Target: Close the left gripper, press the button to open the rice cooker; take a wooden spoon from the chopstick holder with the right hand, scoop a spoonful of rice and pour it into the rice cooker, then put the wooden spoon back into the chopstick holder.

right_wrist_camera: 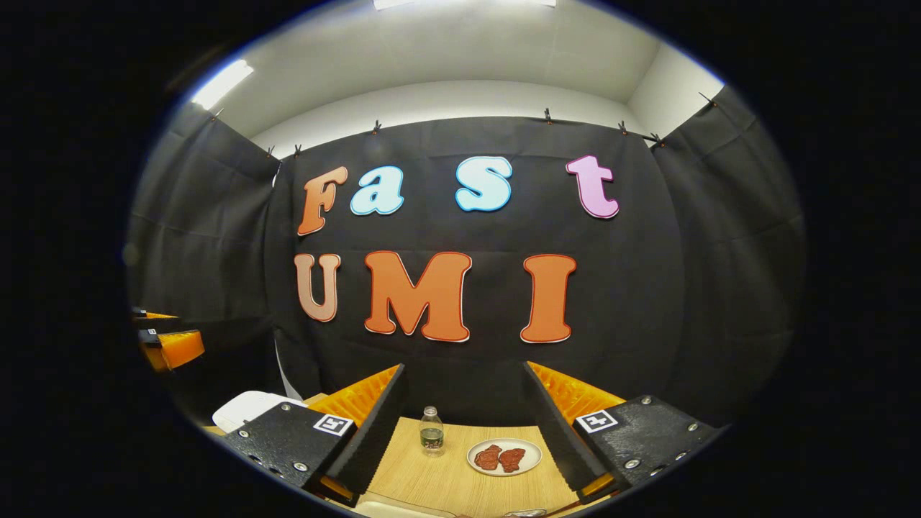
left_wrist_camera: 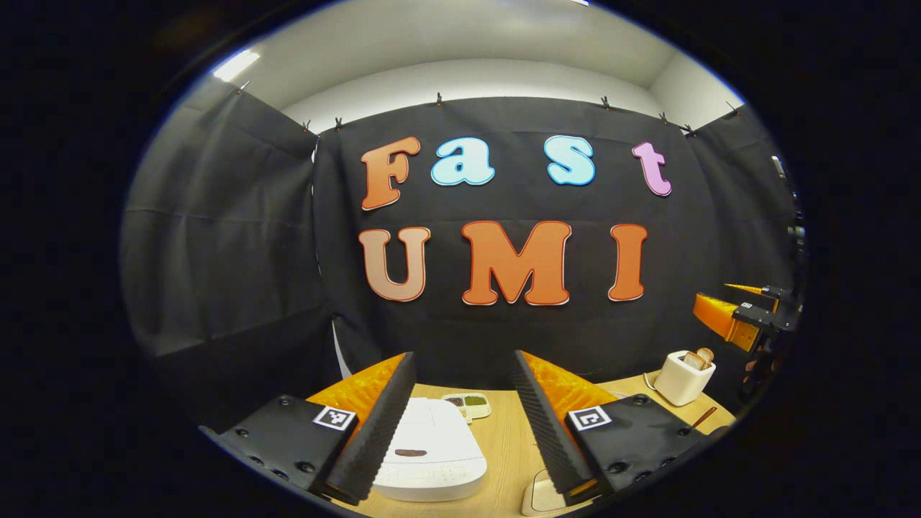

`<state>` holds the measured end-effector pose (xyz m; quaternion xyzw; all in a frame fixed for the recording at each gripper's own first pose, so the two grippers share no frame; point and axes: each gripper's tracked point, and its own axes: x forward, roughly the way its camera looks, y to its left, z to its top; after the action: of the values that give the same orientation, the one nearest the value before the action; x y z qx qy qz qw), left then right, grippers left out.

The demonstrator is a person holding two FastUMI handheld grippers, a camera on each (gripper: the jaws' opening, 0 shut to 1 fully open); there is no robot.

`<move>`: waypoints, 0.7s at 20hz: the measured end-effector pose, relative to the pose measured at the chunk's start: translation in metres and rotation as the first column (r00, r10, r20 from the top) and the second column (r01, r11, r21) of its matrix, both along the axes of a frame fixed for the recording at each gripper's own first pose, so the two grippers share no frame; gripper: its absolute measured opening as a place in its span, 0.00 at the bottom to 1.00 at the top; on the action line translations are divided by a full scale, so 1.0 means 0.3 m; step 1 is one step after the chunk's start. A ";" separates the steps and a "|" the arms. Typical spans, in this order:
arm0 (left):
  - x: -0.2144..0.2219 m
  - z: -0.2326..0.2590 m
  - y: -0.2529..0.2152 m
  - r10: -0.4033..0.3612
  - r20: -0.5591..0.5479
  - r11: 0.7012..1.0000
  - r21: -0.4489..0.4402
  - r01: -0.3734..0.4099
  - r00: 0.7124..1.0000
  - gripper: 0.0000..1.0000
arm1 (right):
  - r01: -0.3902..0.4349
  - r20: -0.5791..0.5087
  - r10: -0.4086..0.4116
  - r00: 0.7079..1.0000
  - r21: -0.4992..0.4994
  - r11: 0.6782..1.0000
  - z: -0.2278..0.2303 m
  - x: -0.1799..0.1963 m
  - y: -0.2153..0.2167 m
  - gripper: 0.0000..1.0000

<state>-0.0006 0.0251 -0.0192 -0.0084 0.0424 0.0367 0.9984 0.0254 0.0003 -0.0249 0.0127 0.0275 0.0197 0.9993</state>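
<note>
Resting on the light wooden tabletop (left_wrist_camera: 514, 446), the white, rounded-rectangular rice cooker (left_wrist_camera: 432, 450) has its lid down, with a dark oval mark on the lid's near part. In the left gripper view it lies between that gripper's two fingers, nearer the left finger, and nothing touches it. The left gripper (left_wrist_camera: 457, 424) is held above the cooker with its jaws spread wide and nothing between them.

Behind the rice cooker sits a small pale divided dish (left_wrist_camera: 468, 405) holding dark and green contents. To the right of the cooker, toward the table's far corner, stands the cream-coloured chopstick holder (left_wrist_camera: 680, 381), with rounded light-brown wooden ends (left_wrist_camera: 699, 357) sticking up from its top. A thin brown stick (left_wrist_camera: 704, 416) lies on the tabletop just beside the holder's right side; what it is cannot be told. Above and right of the holder, the right gripper (left_wrist_camera: 727, 313) hangs in the air.

In the right gripper view, the right gripper (right_wrist_camera: 464, 432) also has its jaws wide apart and empty. Between its fingers, well to the right of the rice cooker (right_wrist_camera: 248, 409), stand a small clear plastic bottle (right_wrist_camera: 431, 432) and a white round plate (right_wrist_camera: 531, 456) bearing two red, meat-like pieces (right_wrist_camera: 501, 458). The left gripper (right_wrist_camera: 169, 342) appears above the cooker at the left edge.
</note>
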 end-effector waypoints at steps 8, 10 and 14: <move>0.017 -0.113 0.061 0.050 -0.122 0.998 -0.018 -0.052 0.991 0.07 | -0.025 -0.013 0.025 1.000 -0.006 1.000 -0.018 0.042 0.042 0.97; 0.024 -0.134 0.073 0.054 -0.153 0.998 -0.019 -0.058 0.987 0.07 | -0.027 -0.016 0.027 1.000 -0.009 1.000 -0.024 0.048 0.046 0.97; 0.048 -0.187 0.097 0.048 -0.223 0.994 -0.083 -0.068 0.974 0.07 | -0.018 -0.026 0.018 0.999 -0.014 1.000 -0.038 0.051 0.048 0.96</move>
<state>0.0138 0.0541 -0.0753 -0.0505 0.1542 0.0647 0.9846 0.0408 0.0148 -0.0365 0.0054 0.0409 0.0284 0.9987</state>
